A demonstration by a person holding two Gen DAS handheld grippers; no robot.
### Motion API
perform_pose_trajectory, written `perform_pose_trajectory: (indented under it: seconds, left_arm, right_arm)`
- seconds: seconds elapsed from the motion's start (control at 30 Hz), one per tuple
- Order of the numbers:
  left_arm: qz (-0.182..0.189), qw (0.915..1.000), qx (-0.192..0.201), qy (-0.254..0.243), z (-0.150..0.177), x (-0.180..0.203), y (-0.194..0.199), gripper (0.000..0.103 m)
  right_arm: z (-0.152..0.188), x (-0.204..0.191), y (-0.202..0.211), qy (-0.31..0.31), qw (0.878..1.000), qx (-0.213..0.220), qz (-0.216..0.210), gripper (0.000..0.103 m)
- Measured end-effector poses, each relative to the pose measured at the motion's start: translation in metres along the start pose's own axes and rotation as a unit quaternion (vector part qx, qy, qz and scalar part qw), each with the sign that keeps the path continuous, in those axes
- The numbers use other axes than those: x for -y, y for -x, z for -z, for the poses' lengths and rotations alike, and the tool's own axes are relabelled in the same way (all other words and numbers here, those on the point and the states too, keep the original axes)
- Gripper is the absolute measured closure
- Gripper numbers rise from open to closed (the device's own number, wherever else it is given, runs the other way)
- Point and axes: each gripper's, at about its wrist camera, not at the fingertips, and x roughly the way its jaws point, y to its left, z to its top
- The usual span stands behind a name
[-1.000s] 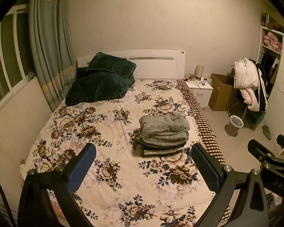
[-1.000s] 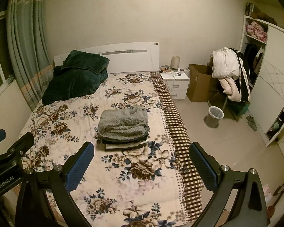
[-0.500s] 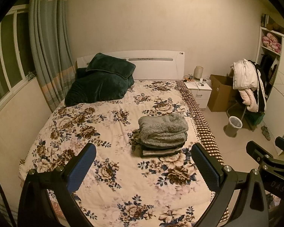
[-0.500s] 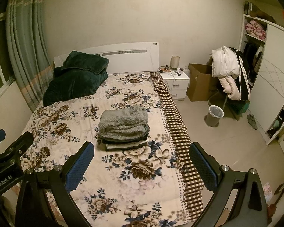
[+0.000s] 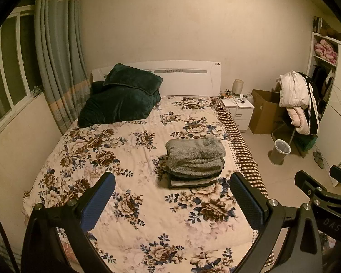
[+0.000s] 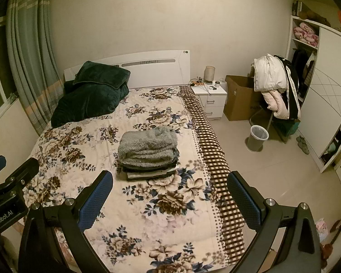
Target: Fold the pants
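A stack of folded clothes [image 5: 194,159] lies on the floral bedspread [image 5: 116,159], topped by fluffy grey pants, with darker folded items under them. It also shows in the right wrist view [image 6: 149,151]. My left gripper [image 5: 171,201] is open and empty, held above the foot of the bed, short of the stack. My right gripper [image 6: 170,199] is open and empty too, to the right of the left one, above the bed's foot. Part of the right gripper shows at the left view's right edge [image 5: 316,191].
Dark green pillows [image 5: 122,97] lie at the headboard. A white nightstand [image 6: 210,99], cardboard box [image 6: 239,99], chair piled with coats [image 6: 275,86], waste bin [image 6: 257,137] and wardrobe [image 6: 329,95] stand right of the bed. Window and curtains [image 5: 56,56] are on the left.
Both grippers have drifted back and slightly up from the bed; the stack looks a bit farther away. Both stay open and empty.
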Motion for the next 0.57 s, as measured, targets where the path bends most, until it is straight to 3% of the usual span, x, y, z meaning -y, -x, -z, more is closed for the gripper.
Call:
perform_pose_trajectory:
  seconds: [0.57]
  left_arm:
    - [-0.002,1.0000,0.009,0.004,-0.0017,-0.0041,0.0031,0.000]
  right_arm:
    - [0.0033,0.0010,0.0049,-0.001,1.000,0.000,0.004,0.001]
